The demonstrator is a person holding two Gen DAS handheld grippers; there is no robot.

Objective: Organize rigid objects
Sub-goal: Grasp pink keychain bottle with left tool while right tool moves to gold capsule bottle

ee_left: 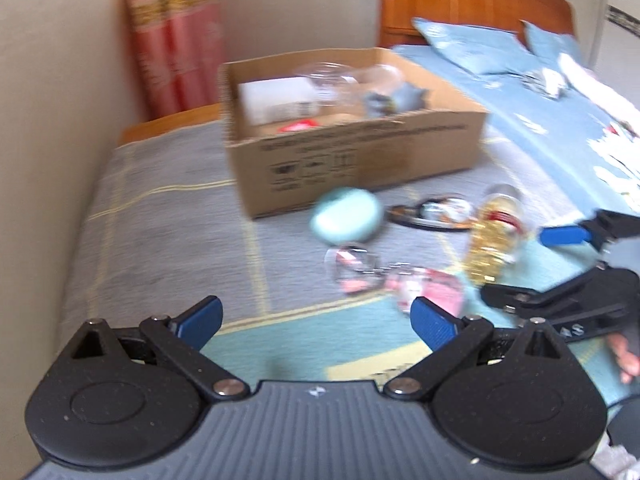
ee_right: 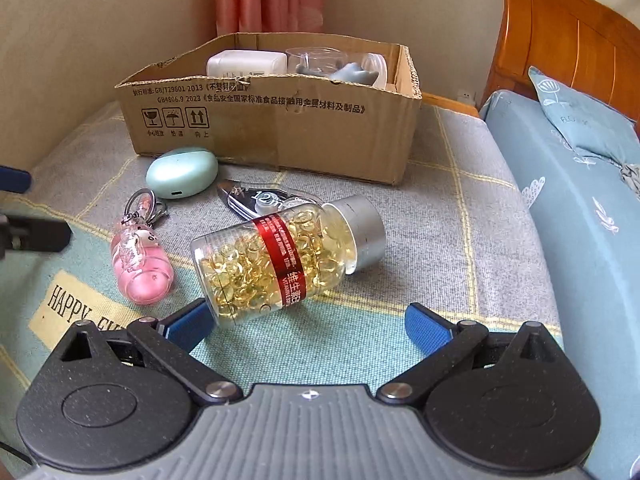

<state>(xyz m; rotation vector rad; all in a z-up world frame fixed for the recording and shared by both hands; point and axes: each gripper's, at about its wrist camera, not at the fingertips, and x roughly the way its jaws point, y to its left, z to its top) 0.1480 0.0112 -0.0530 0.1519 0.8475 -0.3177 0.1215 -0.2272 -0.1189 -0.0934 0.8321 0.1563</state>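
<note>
1. Right wrist view, far left: my left claw shows only as a blue pad and a black link at the frame edge.
2. Next, a pink keychain lies on the blanket, its ring pointing toward the box.
3. Just behind it sits a mint case, close against the front wall of the cardboard box.
4. The box is open-topped and holds a white block, a clear cup and a grey figure.
5. In the middle, a pill bottle lies on its side, silver cap toward the right, full of golden capsules. A tape dispenser lies just behind it, touching.
6. My right claw is released, pads spread wide and empty; the left pad is at the bottle's base, though I cannot tell if it touches.
7. Far right, a blue bed with a pillow and a wooden headboard.
8. Left wrist view, blurred: my left claw is also released, wide and empty, above the blanket, well short of the objects.
</note>
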